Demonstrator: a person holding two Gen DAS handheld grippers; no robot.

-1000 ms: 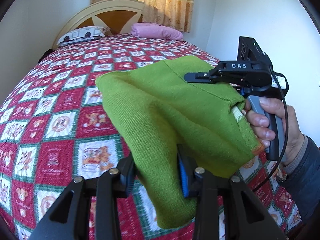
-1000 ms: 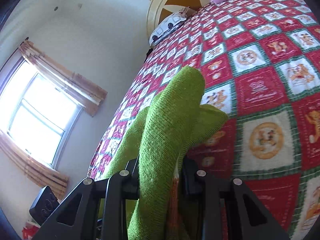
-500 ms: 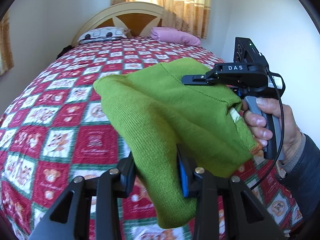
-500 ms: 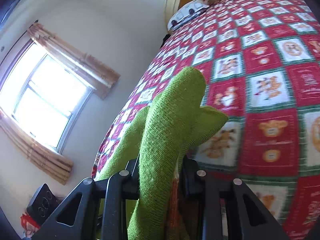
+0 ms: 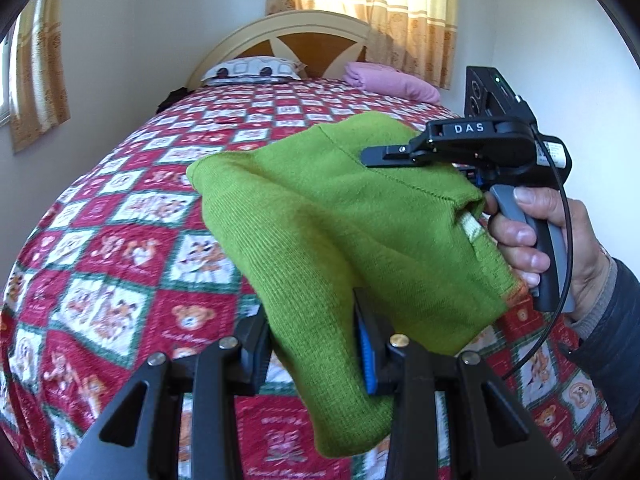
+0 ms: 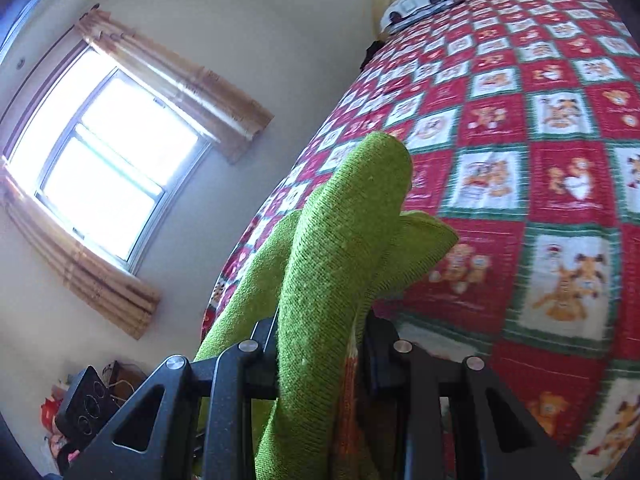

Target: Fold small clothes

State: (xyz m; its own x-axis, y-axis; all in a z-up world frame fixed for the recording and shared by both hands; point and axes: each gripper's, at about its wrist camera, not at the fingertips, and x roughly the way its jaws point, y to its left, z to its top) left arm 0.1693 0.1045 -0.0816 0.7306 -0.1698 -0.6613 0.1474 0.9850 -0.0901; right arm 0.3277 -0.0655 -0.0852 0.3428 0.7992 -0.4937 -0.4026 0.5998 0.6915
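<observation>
A green knitted garment [image 5: 340, 232] hangs in the air over the bed, held between both grippers. My left gripper [image 5: 314, 344] is shut on a bunched fold of it near its lower edge. In the left wrist view the right gripper [image 5: 472, 184] sits at the right, in a person's hand [image 5: 532, 240], clamped on the other side of the garment where a white and orange trim shows. In the right wrist view my right gripper [image 6: 320, 348] is shut on a thick roll of the green knit [image 6: 348, 240], which sticks up past the fingers.
Below lies a bed with a red, white and green patchwork quilt [image 5: 120, 240]. A patterned pillow [image 5: 256, 68] and a folded pink blanket [image 5: 392, 80] lie by the headboard [image 5: 304, 40]. Curtained windows [image 6: 104, 160] are in the walls. Clutter sits on the floor [image 6: 84, 404].
Both grippers have swept sideways together with the garment still gripped; the headboard and the window have slid right in the views. The garment's shape is the same.
</observation>
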